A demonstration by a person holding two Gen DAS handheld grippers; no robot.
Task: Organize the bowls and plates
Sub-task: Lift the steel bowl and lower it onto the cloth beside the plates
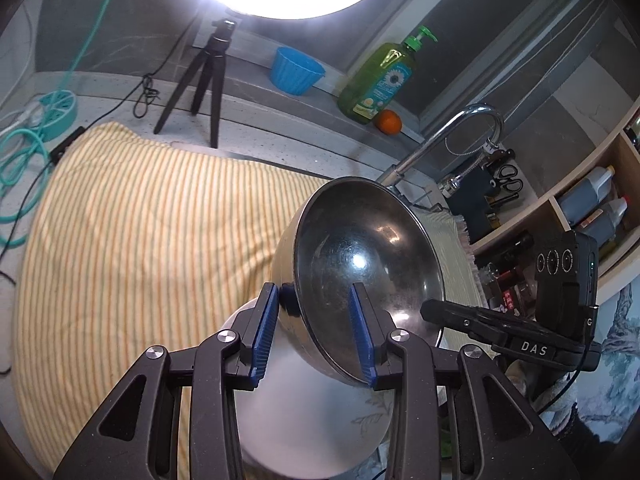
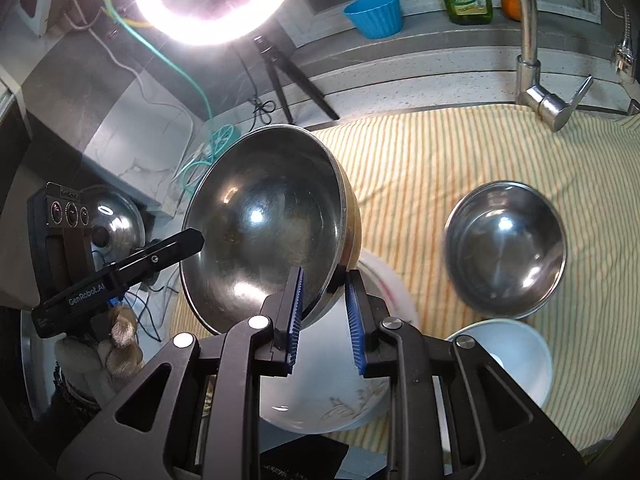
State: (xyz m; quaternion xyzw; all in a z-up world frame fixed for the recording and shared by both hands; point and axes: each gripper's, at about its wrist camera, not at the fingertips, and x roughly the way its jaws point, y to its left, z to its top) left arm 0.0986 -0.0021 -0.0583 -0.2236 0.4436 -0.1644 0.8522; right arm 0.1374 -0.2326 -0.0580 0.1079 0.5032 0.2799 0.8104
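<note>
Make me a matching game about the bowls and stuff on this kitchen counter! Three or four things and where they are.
Things:
1. big steel bowl
2. small steel bowl
3. blue ribbed cup
4. orange

Places or states:
A. on the ledge beside the green soap bottle
B. tilted, its rim between the fingers of both grippers
C. upright on the striped cloth
D. on the ledge near the ring light

Pairs: 1-B, 2-C, 3-D, 4-A

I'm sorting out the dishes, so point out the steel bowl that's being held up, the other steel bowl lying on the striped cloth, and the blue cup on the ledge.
held steel bowl [image 2: 264, 220]: right wrist view, inner bottom.
second steel bowl [image 2: 505, 249]: right wrist view, inner bottom.
blue cup [image 1: 295, 70]: left wrist view, ribbed outer wall.
</note>
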